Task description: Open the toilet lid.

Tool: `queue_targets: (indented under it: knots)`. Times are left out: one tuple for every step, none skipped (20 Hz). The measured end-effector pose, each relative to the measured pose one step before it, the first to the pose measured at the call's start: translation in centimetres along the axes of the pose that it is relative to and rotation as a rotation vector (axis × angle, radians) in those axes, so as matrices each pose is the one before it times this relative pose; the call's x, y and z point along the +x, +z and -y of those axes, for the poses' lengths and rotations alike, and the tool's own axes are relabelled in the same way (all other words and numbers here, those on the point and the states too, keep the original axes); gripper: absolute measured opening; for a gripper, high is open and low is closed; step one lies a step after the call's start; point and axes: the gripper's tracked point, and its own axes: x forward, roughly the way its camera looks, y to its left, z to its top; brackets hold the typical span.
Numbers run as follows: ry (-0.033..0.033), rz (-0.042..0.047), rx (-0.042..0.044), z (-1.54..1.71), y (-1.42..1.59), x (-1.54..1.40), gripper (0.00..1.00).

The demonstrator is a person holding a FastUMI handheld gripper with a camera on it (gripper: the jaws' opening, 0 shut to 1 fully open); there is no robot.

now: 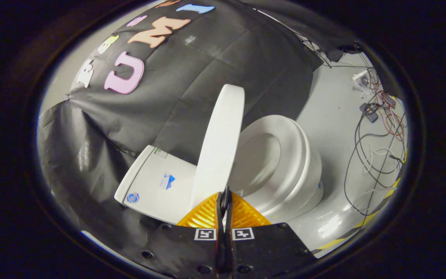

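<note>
Black cloth hangs behind the toilet, and a pale floor runs off past it, with a tangle of loose cables lying at about two o'clock from the bowl. We see the lid raised well off the seat, standing nearly edge-on just ahead of our fingers, between the tank at nine o'clock of it and the open seat ring at three o'clock.

The hand-held gripper has its fingers drawn together with only a thin slit between them, right at the lid's near edge — whether they pinch that edge or merely touch it, we cannot tell.

We judge the lid to be a rigid moulded shell: light for its size, stiff, glossy and so rather slippery. It swings on a hinge at the tank side, so it should want to fall one way or the other once past balance. The best hold looks to be the free rim farthest from the hinge — a thin edge the fingers can straddle. We would ease it back against the tank rather than let it drop.
</note>
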Motion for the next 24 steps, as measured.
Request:
queue_targets:
  knots:
    - [0.00329,-0.00446,-0.00165,-0.492,0.202,-0.212,0.01]
    - [0.00666,-0.00267,-0.00938,-0.652,0.184,0.086,0.01]
    - [0.00682,-0.00761,-0.01966,-0.671,0.239,0.004,0.01]
    - [0.00036,-0.00715,-0.02135,-0.473,0.129,-0.037,0.01]
    - [-0.00393,-0.00074,-0.00642,-0.371,0.370,-0.058,0.01]
    - [-0.00163,0.00209,0.00571,-0.509,0.406,-0.040,0.01]
    - [-0.00628,0.00344,0.01010,-0.229,0.231,-0.068,0.01]
    - [-0.01631,0.00588,0.00468,0.009,-0.017,-0.011,0.00]
    - [-0.01645,0.00002,-0.00473,0.039,-0.112,0.009,0.01]
    - [-0.00966,0.00648,0.00410,-0.174,0.073,-0.041,0.01]
    - [-0.00239,0.00254,0.01529,-0.268,0.147,-0.052,0.00]
    - [-0.00427,0.00468,0.00614,-0.318,0.096,-0.023,0.00]
    - [-0.00760,0.00142,-0.00398,-0.338,-0.025,-0.013,0.01]
    - [-0.00450,0.00182,-0.00912,-0.418,0.004,-0.040,0.00]
    - [0.00170,0.00110,-0.00605,-0.589,0.115,-0.075,0.01]
    - [0.00322,0.00371,-0.00318,-0.517,0.224,-0.139,0.01]
    - [0.00219,-0.00085,-0.00576,-0.427,0.119,0.036,0.01]
    - [-0.00263,0.00268,-0.00326,-0.190,0.010,-0.081,0.01]
    - [-0.00856,-0.00276,-0.00866,-0.019,-0.005,0.011,0.01]
    - [-0.01145,0.00131,-0.00640,0.010,0.006,0.045,0.01]
    - [-0.00398,0.00199,-0.00488,-0.047,0.083,-0.030,0.01]
    - [0.00200,0.00321,0.00285,-0.267,0.128,-0.169,0.01]
    - [0.00428,0.00511,0.00053,-0.319,0.139,-0.046,0.00]
    - [0.00275,0.00208,-0.00920,0.003,0.021,-0.050,0.01]
